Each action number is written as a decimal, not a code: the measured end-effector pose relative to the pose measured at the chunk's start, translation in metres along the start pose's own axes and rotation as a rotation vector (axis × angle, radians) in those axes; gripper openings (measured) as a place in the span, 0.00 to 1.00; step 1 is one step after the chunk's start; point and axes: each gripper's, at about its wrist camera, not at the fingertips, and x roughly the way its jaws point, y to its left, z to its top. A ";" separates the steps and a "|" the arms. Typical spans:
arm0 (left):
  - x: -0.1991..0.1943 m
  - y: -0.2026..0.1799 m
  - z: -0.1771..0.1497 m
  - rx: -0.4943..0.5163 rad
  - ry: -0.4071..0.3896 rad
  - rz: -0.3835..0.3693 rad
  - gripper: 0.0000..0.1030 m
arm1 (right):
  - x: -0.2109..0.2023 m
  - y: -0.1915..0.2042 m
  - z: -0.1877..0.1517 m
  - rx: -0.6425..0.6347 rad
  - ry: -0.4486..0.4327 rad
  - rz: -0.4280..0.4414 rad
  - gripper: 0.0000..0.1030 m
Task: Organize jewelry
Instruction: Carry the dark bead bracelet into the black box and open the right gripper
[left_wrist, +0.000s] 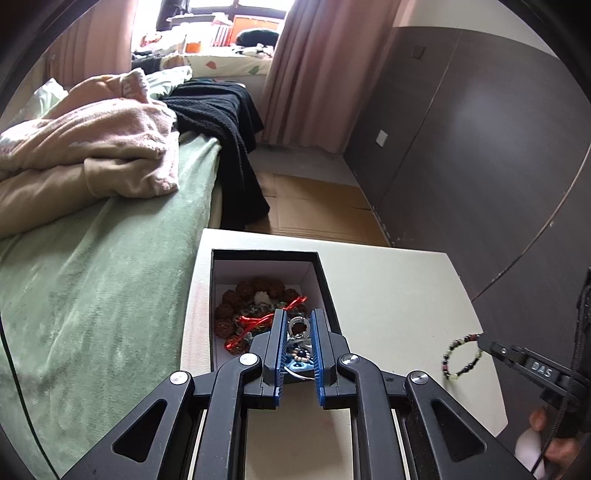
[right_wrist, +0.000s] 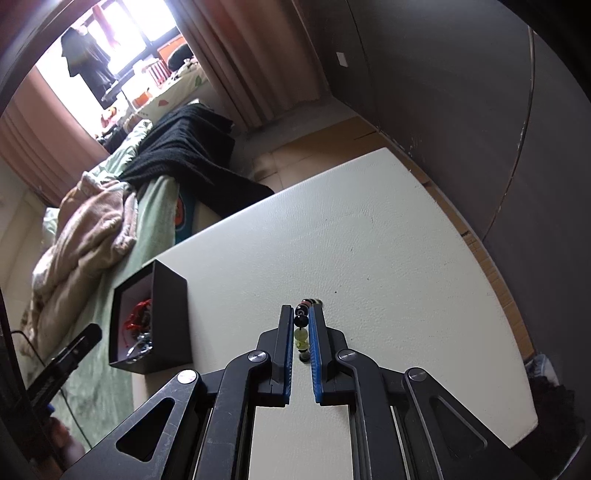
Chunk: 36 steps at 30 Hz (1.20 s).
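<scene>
A black box with a white inside sits on the white table and holds brown bead bracelets, red cord and other jewelry. My left gripper hovers over the box's near end, shut on a metal-ring keychain piece. My right gripper is shut on a beaded bracelet with dark and pale green beads, held above the table. The bracelet hangs from the right gripper in the left wrist view. The box lies left of the right gripper.
A bed with a green blanket, pink bedding and a black knit throw borders the table's left. A dark wall and cardboard floor covering lie beyond. The left gripper shows at left.
</scene>
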 end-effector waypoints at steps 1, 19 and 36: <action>0.001 0.002 0.001 -0.011 -0.002 -0.008 0.13 | -0.004 -0.001 0.000 0.004 -0.008 0.013 0.09; -0.006 0.046 0.020 -0.190 0.011 -0.063 0.62 | -0.012 0.064 0.001 -0.052 -0.079 0.243 0.09; -0.015 0.075 0.030 -0.263 -0.012 -0.080 0.62 | 0.029 0.152 -0.010 -0.191 0.060 0.394 0.55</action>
